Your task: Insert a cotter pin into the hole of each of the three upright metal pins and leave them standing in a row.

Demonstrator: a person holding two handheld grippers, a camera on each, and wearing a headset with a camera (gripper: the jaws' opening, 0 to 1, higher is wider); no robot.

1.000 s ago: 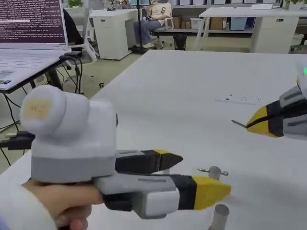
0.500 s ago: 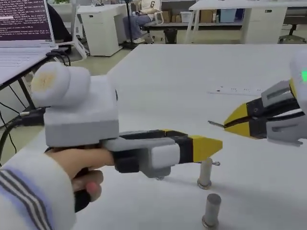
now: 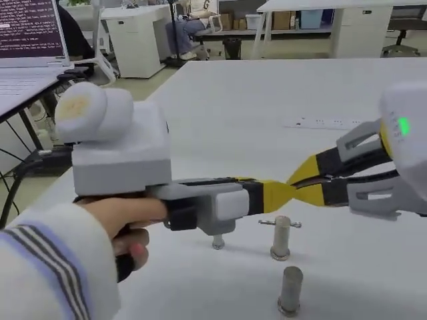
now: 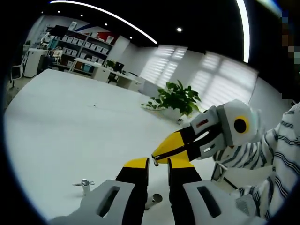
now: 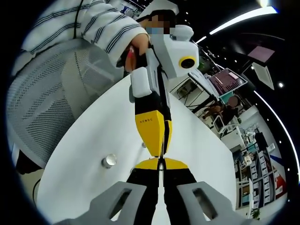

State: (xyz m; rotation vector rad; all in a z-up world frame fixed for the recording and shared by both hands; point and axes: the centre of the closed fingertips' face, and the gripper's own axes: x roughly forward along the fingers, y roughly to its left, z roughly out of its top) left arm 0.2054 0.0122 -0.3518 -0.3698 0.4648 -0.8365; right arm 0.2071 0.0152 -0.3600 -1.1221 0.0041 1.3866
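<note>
**Ana:** What is on the left?

**Ben:** A hand (image 3: pixel 127 228) holds the left hand-held gripper (image 3: pixel 281 193). Its jaws are open just a crack. I see nothing in them.

**Ana:** What is under it?

**Ben:** The left metal pin (image 3: pixel 218 243) stands on the tabletop (image 3: pixel 220 113). Its foot peeks out, but the gripper covers its top. I can't tell if it has a cotter pin.

**Ana:** And next to that?

**Ben:** The middle metal pin (image 3: pixel 280 241) stands up with a cotter pin (image 3: pixel 280 224) through its hole. Just beside it, closer to us, is the near metal pin (image 3: pixel 290 299). Its top looks bare.

**Ana:** And on the right?

**Ben:** The right hand-held gripper (image 3: pixel 295 185) has its jaws squeezed together. Its tip meets the left one's tip, up above the metal pins.

**Ana:** Is it holding a cotter pin?

**Ben:** I can't tell. A pin that thin is too small to see there.

**Ana:** What could go wrong?

**Ben:** I think a tiny pin passed across there could drop if one side lets go too soon. Then it might roll away. The grippers also hang low, so a bump could tip a metal pin over and spoil the row.
</note>
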